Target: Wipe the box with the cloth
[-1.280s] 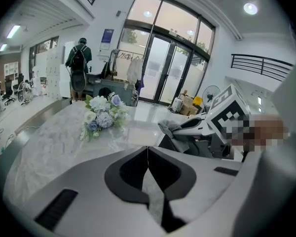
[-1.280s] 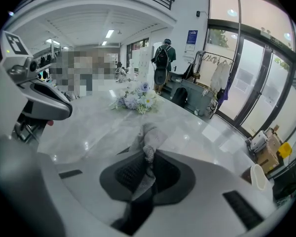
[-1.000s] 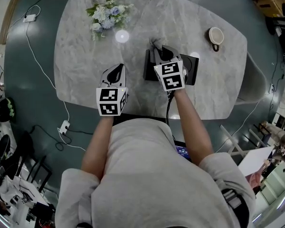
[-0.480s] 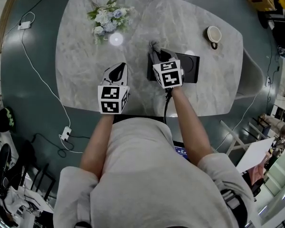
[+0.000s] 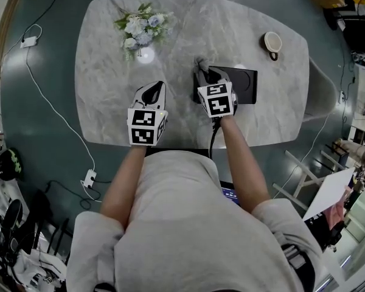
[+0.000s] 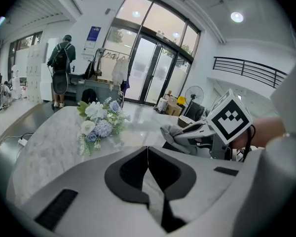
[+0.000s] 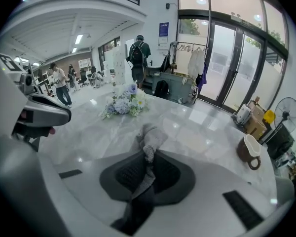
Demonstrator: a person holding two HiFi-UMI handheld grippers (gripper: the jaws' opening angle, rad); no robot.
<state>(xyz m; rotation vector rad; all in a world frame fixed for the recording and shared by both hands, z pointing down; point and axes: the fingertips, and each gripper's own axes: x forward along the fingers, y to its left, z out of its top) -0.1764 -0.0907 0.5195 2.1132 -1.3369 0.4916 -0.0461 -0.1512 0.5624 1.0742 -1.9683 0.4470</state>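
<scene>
Right tongs (image 5: 205, 73): we see them pressed together on the cloth (image 5: 199, 61). In the right gripper view the grey fabric is pinched between the pads, and a bunched end sticks out past the tips (image 7: 150, 137).

Left tongs (image 5: 151, 91): pressed together with nothing between them. They hang over the bare tabletop (image 5: 109, 72), well apart from the box.

Box (image 5: 243, 84): a flat black box lying on the tabletop in front of our right arm. Its right part shows clear. Its left part is covered by the right tongs and their marker cube.

Cloth position: in the head view the free end pokes out past the box's far left corner. We cannot tell whether the fabric is touching the lid.

What has just changed: very little. Over the last second the right tongs have stayed over the box's left end, perhaps edging slightly toward its left edge. The head camera also drifted, so we cannot be sure of that. The left tongs have not moved.

Meaning for the task: we judge that wiping is under way at the left end. The exposed right part of the lid probably still needs a pass.

Risk: the box is not braced, so a firm stroke could push it along the smooth tabletop.

Bystanders: the flowers (image 5: 140, 26) and the cup (image 5: 272, 43) stand clear of the wiping path.
</scene>
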